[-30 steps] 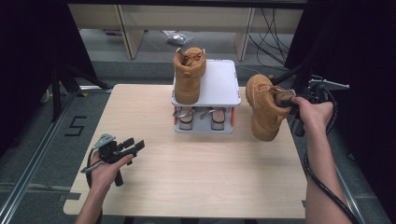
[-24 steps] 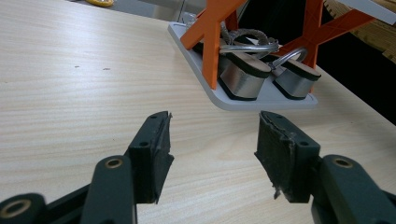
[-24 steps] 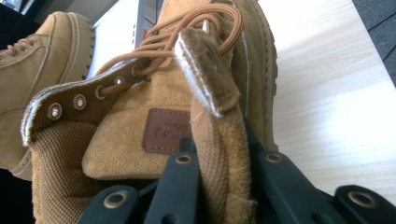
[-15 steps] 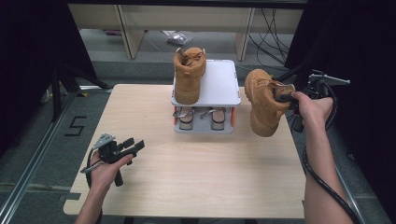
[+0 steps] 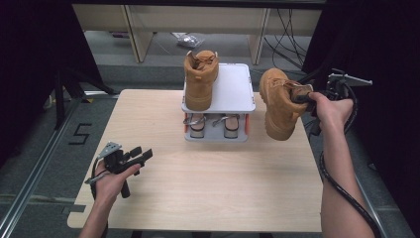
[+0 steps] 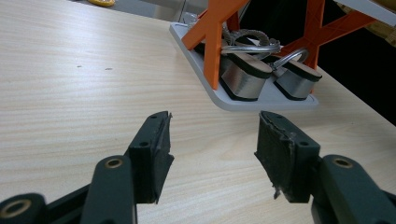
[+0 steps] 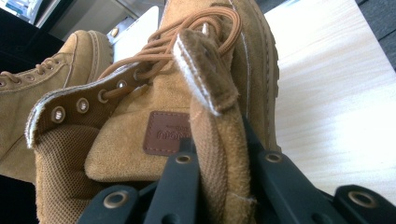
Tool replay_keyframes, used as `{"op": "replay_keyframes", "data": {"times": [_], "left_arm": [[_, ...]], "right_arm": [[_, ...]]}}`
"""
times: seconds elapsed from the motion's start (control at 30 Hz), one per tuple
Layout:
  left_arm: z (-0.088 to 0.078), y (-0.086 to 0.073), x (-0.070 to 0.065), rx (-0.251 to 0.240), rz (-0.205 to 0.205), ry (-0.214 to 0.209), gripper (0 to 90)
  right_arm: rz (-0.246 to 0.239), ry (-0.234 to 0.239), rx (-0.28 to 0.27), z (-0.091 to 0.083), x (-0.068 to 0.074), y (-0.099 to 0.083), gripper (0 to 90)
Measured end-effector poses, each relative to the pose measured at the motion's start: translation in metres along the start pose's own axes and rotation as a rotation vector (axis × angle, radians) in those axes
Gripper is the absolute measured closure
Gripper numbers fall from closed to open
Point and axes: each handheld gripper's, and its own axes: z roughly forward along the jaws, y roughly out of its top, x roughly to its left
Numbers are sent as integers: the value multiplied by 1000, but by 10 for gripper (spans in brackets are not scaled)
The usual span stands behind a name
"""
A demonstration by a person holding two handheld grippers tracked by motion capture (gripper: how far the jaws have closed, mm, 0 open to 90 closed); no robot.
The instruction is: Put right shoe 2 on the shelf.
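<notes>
Right gripper (image 5: 303, 95), clamped on boot (image 5: 278, 103) collar, has lifted it toward rack (image 5: 233, 84) at 9 o'clock; left gripper (image 5: 138, 155) idle, jaws apart, empty

A pale wooden table (image 5: 208, 183) with a light grain carries a small grey two-tier rack on orange cross legs (image 5: 233, 94) near its far edge. The left gripper (image 5: 136, 156) rests low by the near-left corner.
</notes>
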Motion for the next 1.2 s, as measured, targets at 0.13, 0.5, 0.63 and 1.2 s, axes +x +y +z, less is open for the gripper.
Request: {"op": "replay_keyframes", "data": {"times": [0.13,0.5,0.63,1.2], "left_arm": [[0,0,0,-3,0,0,439],[-1,0,2,-4,0,2,439],[-1,1,2,-9,-4,3,439],[-2,1,4,-11,-3,3,439]], "right_arm": [[37,15,4,-2,5,2,839],[11,20,-20,-1,16,6,839],[-5,21,-31,-1,20,7,839],[11,57,-42,1,37,12,838]]}}
